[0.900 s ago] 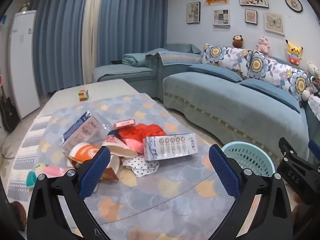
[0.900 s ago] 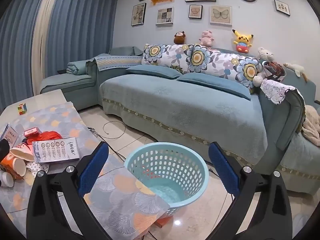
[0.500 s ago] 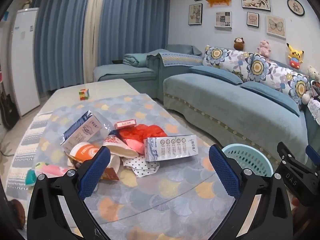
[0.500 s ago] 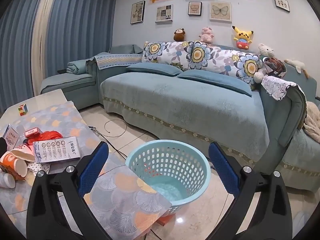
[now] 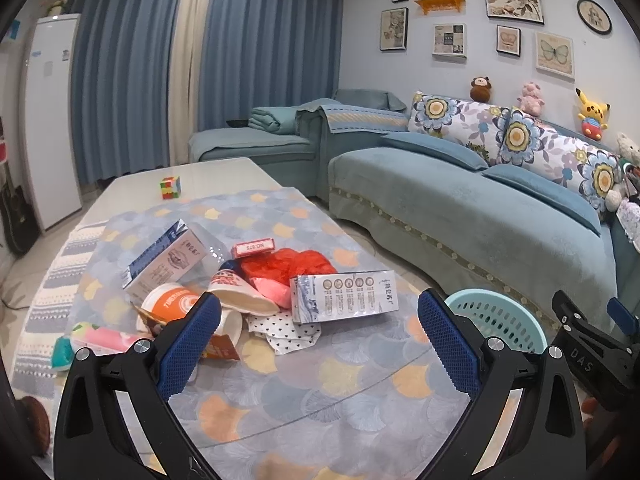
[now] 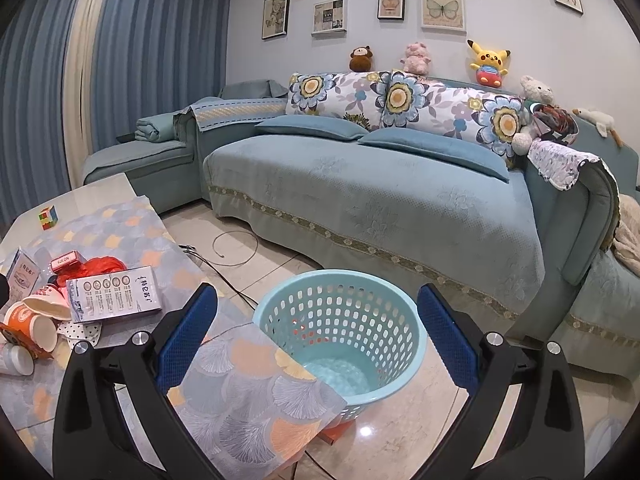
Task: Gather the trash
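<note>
table (image 5: 132, 184) under patterned cloth (image 5: 320, 380) bearing trash pile (image 5: 256, 280).

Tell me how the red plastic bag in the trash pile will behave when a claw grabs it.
The red plastic bag looks thin and crumpled, so it will probably be floppy and squash flat between the pads. It seems light for its bulk. The small red-and-white box rests at its edge and a paper cup lies against it, so pulling may drag them.

Even indoor light, sharp focus, fisheye bending and dark vignette at edges.
</note>
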